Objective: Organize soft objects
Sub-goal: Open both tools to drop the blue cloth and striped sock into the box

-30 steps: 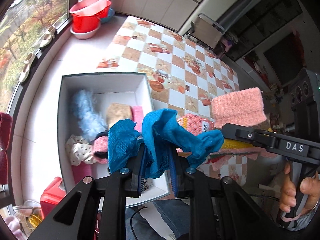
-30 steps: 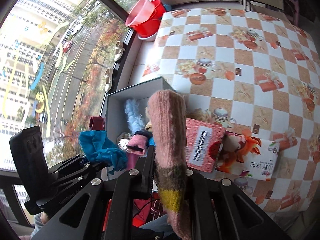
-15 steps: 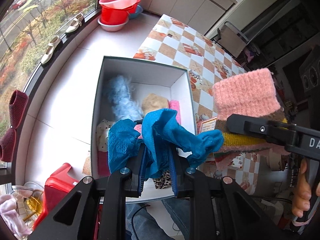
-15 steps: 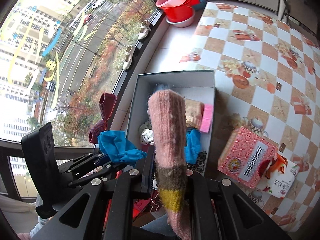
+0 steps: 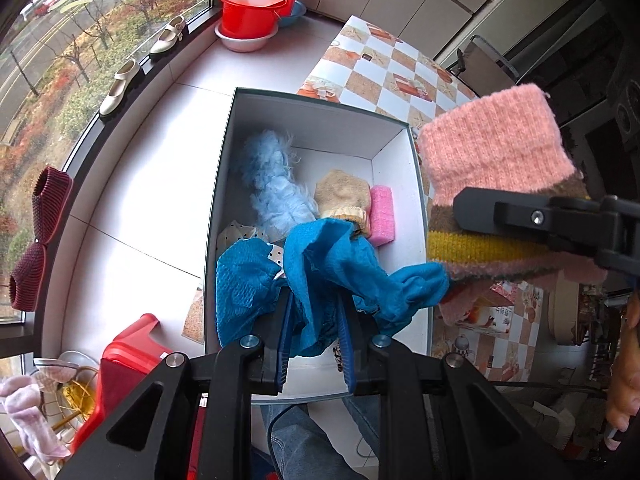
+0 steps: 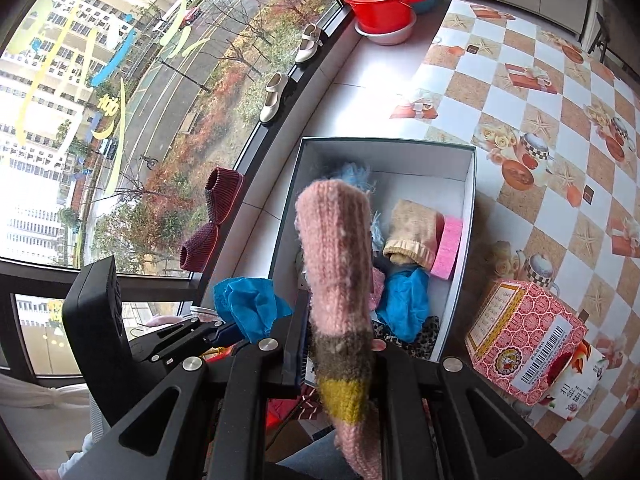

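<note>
Both tools are over the white box (image 5: 394,148) now, each with a load. The left hand-held gripper (image 5: 314,316) is clamped tight on a bunched blue cloth (image 5: 332,264), which spills out either side of the blue pads and hangs above the near end of the box. From the right wrist view that same cloth (image 6: 250,304) sits just left of the box's near corner.

The right hand-held gripper (image 6: 340,344) has its jaws closed on a striped sock (image 6: 336,264), pink at the top, then a brown band, then yellow. The sock stands up between the fingers and flops down behind them. In the left wrist view the sock (image 5: 492,160) hangs over the right wall of the box, its lower edge touching the blue cloth.

Inside the box lie a fluffy light-blue piece (image 5: 272,184), a tan knit item (image 5: 342,194) and a pink sponge (image 5: 382,214) side by side against the right wall. A second blue cloth (image 6: 404,300) lies nearer the front, on a leopard-print piece (image 6: 416,338).

The box rests at the edge of a checked counter (image 6: 532,92). A pink carton (image 6: 520,340) stands just to its right. Red basins (image 5: 256,8) are stacked far back, and pale shoes (image 6: 274,98) line the window sill.
</note>
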Demonstrator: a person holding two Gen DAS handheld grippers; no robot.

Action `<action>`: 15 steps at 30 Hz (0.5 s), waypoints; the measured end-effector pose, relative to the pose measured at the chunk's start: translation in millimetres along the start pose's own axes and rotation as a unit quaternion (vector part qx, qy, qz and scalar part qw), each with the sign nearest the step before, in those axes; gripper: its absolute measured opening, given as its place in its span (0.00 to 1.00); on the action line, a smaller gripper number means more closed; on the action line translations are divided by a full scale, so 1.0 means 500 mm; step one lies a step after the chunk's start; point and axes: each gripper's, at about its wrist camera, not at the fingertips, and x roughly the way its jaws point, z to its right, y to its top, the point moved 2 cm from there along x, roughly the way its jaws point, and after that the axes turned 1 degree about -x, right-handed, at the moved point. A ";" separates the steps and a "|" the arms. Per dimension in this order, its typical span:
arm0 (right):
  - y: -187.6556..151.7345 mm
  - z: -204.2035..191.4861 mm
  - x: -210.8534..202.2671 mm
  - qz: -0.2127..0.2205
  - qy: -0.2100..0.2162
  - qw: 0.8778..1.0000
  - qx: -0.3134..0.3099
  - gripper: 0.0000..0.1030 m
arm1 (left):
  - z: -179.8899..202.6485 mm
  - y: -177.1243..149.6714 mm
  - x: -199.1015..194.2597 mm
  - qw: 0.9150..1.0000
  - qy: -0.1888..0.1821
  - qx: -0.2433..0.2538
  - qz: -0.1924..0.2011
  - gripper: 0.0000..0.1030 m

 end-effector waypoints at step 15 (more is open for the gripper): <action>0.014 0.010 0.038 -0.011 -0.028 0.999 -0.014 1.00 | 0.006 -0.012 0.023 0.997 0.070 0.010 -0.010 0.84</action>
